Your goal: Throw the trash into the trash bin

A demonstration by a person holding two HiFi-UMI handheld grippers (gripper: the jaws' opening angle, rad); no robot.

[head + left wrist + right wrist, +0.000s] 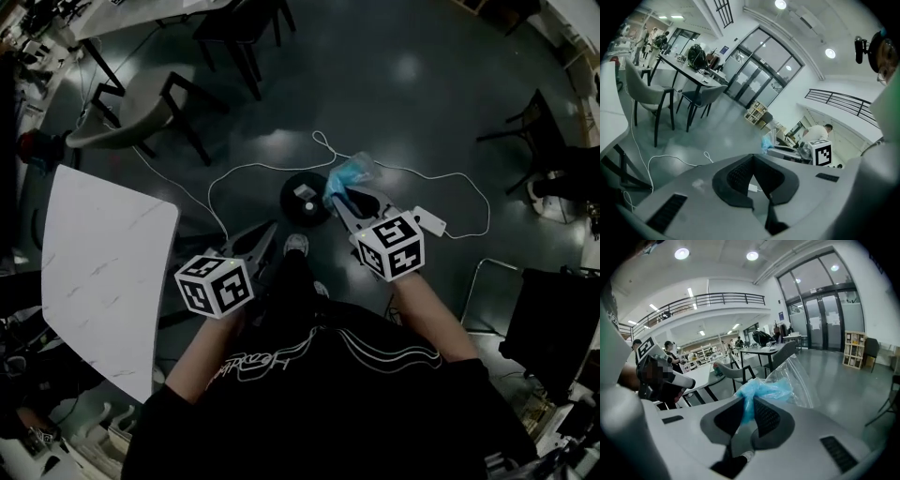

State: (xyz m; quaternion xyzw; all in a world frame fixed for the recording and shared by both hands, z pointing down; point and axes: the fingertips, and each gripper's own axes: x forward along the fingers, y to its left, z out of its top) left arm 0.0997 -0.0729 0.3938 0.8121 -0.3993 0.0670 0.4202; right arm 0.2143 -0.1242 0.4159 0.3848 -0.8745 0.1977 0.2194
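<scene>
At the left a white table (94, 272) stands with its rounded corner toward the person, and a grey chair (141, 112) sits farther off beyond it. The left gripper (270, 229) is held low in front of the person's body, angled toward the far right. In the left gripper view its tips (752, 158) meet with nothing caught between the dark pads, so these tongs are closed and empty.

Just past the person's shoe (296, 246), a round black trash bin (291, 208) stands on the dark floor, between the two grippers in the head view. A thin white cable (253, 167) loops over the floor around its far side and runs off to the right.

The right gripper (339, 201) reaches out a little farther than the left and points toward the bin's right side. Its tongs are clamped on the trash (352, 173), a crumpled blue wad with clear plastic film (797, 378) trailing from it. In the right gripper view the blue wad (761, 391) is pinched between the ribbed pads (765, 417) and bulges out beyond them. From the head view the trash hangs clear of the floor, at the bin's right rim. It is not inside the bin.
</scene>
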